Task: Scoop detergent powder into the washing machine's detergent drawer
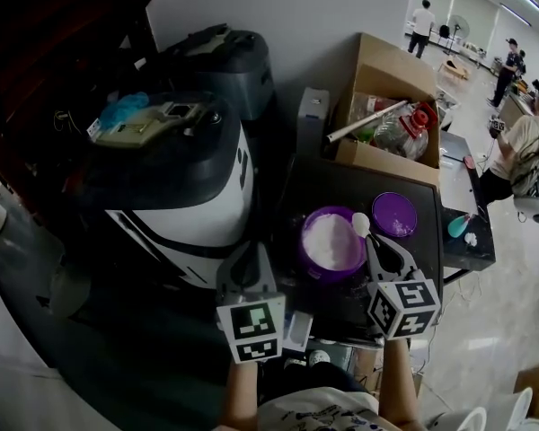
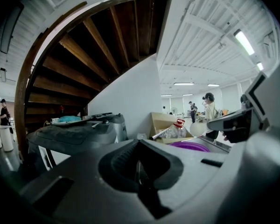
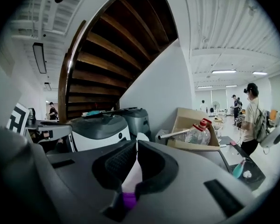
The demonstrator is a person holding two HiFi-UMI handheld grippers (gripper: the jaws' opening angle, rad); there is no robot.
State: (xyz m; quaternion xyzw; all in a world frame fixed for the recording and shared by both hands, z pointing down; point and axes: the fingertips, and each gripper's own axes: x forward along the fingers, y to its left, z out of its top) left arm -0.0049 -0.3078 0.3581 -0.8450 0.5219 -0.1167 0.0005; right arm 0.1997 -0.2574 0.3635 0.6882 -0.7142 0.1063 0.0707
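A purple tub (image 1: pixel 307 260) of white powder (image 1: pixel 331 242) stands open on a dark table (image 1: pixel 341 182), its purple lid (image 1: pixel 394 214) lying to the right. My right gripper (image 1: pixel 375 242) is shut on the handle of a white spoon (image 1: pixel 360 224), whose bowl hovers over the tub's right rim. In the right gripper view the spoon (image 3: pixel 133 174) runs between the shut jaws of that gripper (image 3: pixel 134 157). My left gripper (image 1: pixel 249 260) is shut and empty, left of the tub, beside the washing machine (image 1: pixel 175 182). Its jaws (image 2: pixel 137 164) hold nothing. No detergent drawer shows.
A cardboard box (image 1: pixel 388 79) with a plastic bottle (image 1: pixel 404 131) and a metal rod stands behind the tub. A second grey machine (image 1: pixel 225 61) sits behind the washing machine. A small side table (image 1: pixel 467 236) lies to the right. People stand at the far right; wooden stairs rise left.
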